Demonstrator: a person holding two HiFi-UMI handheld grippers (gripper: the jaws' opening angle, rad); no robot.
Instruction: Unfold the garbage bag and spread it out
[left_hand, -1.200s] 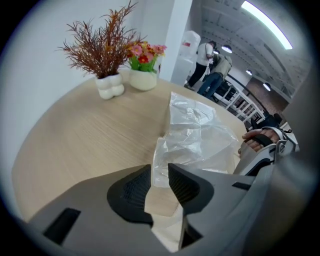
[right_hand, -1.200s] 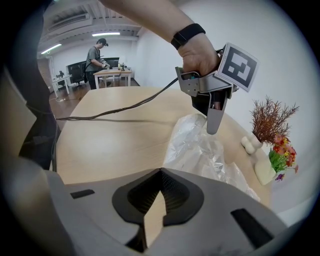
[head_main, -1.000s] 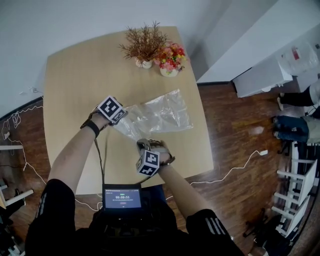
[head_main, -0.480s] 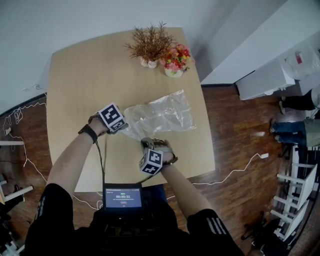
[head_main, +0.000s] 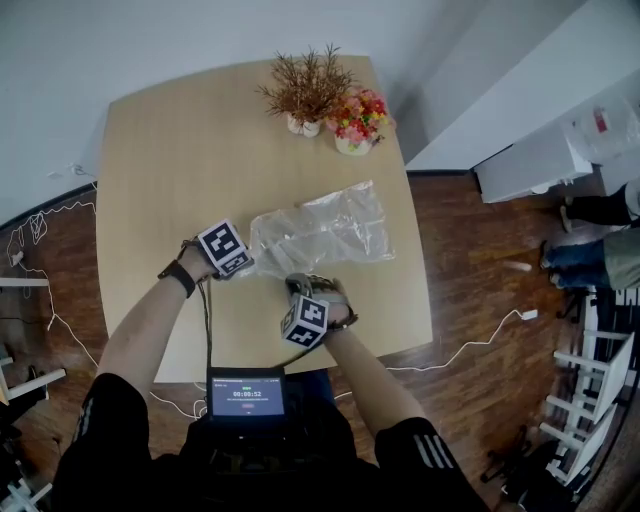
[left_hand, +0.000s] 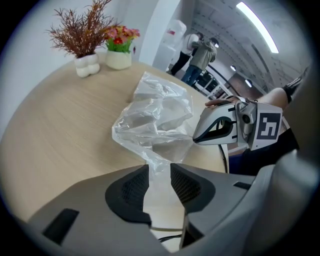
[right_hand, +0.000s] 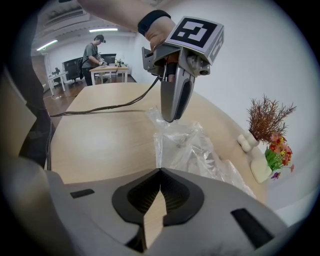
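Note:
A clear crumpled garbage bag (head_main: 320, 230) lies on the wooden table (head_main: 170, 150), wide at its far end. My left gripper (head_main: 247, 263) is at the bag's near left corner. In the left gripper view the jaws (left_hand: 160, 169) have just been closing but still stand apart, and a twisted strip of the bag (left_hand: 160, 112) runs between the pads without being pressed. My right gripper (head_main: 298, 286) sits at the bag's near edge. Its jaws (right_hand: 160, 171) are shut, and the edge of the bag (right_hand: 195, 150) runs into their tip. Each gripper shows in the other's view: the left gripper (right_hand: 170, 118) and the right gripper (left_hand: 196, 138).
A dried plant in a white vase (head_main: 300, 95) and a pot of flowers (head_main: 358, 115) stand at the table's far edge. A small screen (head_main: 245, 395) rests on my lap. Cables (head_main: 470, 340) lie on the wood floor. People stand far off in the room.
My left gripper has moved toward me along the bag's left end, and that end has drawn into a narrow strip. The right gripper has stayed put.

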